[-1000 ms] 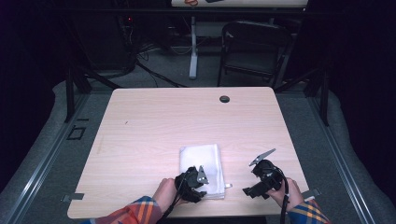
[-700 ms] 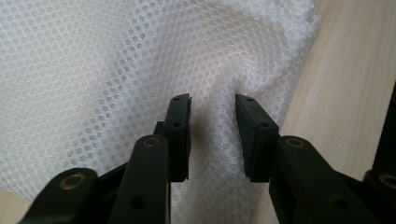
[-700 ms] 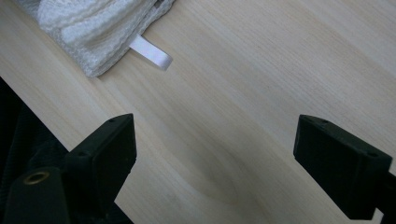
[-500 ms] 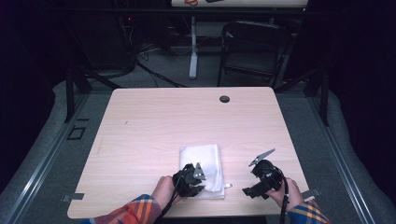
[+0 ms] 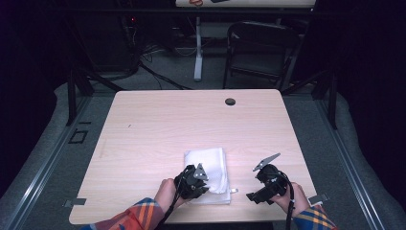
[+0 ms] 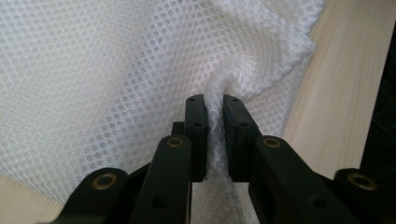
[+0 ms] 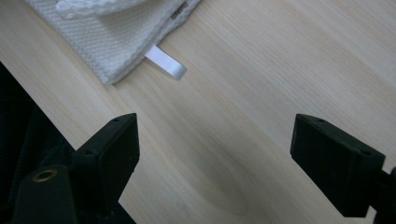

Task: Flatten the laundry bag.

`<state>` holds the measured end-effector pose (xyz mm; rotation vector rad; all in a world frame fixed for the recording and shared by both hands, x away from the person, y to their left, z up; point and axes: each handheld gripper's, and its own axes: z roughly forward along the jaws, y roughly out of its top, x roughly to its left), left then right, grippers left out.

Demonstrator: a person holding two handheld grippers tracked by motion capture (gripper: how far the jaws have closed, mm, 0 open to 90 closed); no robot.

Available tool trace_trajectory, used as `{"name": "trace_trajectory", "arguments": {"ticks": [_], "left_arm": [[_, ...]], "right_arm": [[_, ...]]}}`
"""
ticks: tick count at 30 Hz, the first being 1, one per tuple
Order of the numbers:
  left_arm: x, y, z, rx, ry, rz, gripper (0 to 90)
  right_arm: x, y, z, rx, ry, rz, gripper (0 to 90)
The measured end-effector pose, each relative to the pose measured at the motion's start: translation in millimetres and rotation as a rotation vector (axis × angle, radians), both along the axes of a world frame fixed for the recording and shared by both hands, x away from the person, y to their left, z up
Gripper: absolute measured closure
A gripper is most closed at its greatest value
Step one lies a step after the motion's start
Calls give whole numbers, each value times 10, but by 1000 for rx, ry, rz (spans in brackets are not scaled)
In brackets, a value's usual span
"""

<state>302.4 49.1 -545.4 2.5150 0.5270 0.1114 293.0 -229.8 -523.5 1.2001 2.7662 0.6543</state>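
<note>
A folded white mesh cloth [image 5: 207, 165] lies near the front edge of the wooden table [image 5: 158, 124]. My left gripper [image 5: 195, 184] sits on the cloth's near left part; its jaws have just been closing, and in the left gripper view they pinch a raised fold of the cloth [image 6: 93, 70] between the pads [image 6: 195, 116]. My right gripper [image 5: 258, 189] rests to the right of the cloth, open, with bare wood between its fingers [image 7: 116, 140]. A corner of the cloth [image 7: 121, 42] with a white tag [image 7: 166, 63] lies ahead of it.
A round cable hole [image 5: 230, 101] marks the table's far side. A chair [image 5: 258, 52] and a white post [image 5: 198, 48] stand behind the table. The table's front edge runs close under both hands.
The left gripper's jaws have closed onto a fold of the cloth. The right gripper has kept still.
</note>
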Motion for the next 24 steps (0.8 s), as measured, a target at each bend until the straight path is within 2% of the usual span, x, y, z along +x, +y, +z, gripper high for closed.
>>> {"name": "trace_trajectory", "arguments": {"ticks": [2, 4, 5, 6, 7, 8, 10, 15, 18, 19, 22, 24], "left_arm": [[-5, 3, 8, -8, -4, 6, 814], [-8, 5, 11, -18, -1, 10, 814], [-7, 9, 15, -22, -3, 11, 813], [-3, 14, 20, -18, -2, 6, 813], [-4, 17, 23, -23, -2, 8, 814], [-5, 21, 28, -26, -5, 10, 813], [-6, 25, 37, -29, -7, 10, 813], [-13, 27, 46, -42, -15, 19, 812], [-12, 33, 51, -46, -9, 18, 812], [-13, 34, 52, -51, -11, 22, 812], [-11, 40, 61, -49, -18, 20, 812], [-12, 43, 65, -53, -19, 21, 812]], "right_arm": [[0, 41, 1, -5, -6, 14, 171], [3, 84, -6, -14, -1, 31, 206], [5, 125, -6, -21, -3, 43, 260], [5, 125, -6, -21, -3, 43, 260], [7, 142, -1, -28, -9, 54, 294], [1, 168, -3, -8, -12, 56, 328], [-1, 207, 6, -9, -17, 69, 403], [2, 314, 11, 3, -27, 112, 660], [11, 385, 13, 34, -38, 127, 787], [23, 408, 16, 30, -43, 139, 815], [44, 497, -14, 59, -64, 150, 878], [73, 550, -27, 42, -63, 172, 898]]}}
